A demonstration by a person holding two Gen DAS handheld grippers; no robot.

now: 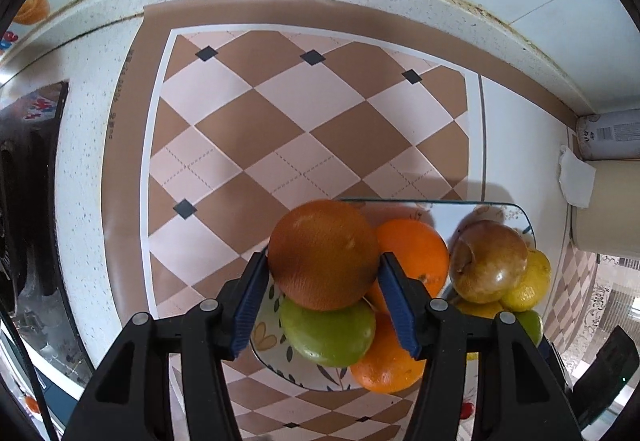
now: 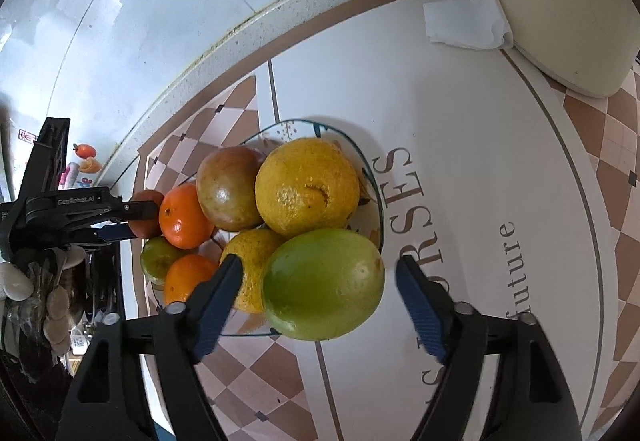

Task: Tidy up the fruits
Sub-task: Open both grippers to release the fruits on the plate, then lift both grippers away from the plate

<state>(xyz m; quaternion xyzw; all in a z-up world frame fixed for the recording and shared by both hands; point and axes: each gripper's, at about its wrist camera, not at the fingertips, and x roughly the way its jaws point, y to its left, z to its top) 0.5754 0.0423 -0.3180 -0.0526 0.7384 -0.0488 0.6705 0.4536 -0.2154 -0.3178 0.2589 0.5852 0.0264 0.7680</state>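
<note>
Above a patterned tabletop (image 1: 248, 129), the left tool (image 1: 323, 281) grips a brownish-orange fruit (image 1: 323, 255) between its blue pads, held over a glass bowl (image 2: 370, 217) piled with oranges, lemons and green fruit. Nearby, the right tool (image 2: 318, 287) stands wide apart around a green fruit (image 2: 323, 284) at the bowl's near edge; whether either pad touches it is unclear.

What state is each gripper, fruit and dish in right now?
left gripper: shut on the brown fruit.
brown fruit: gripped above the pile.
right gripper: open, fingers either side of the green fruit.
green fruit: resting at the pile's edge.
glass dish: heaped with fruit.
tissue: crumpled.
</note>
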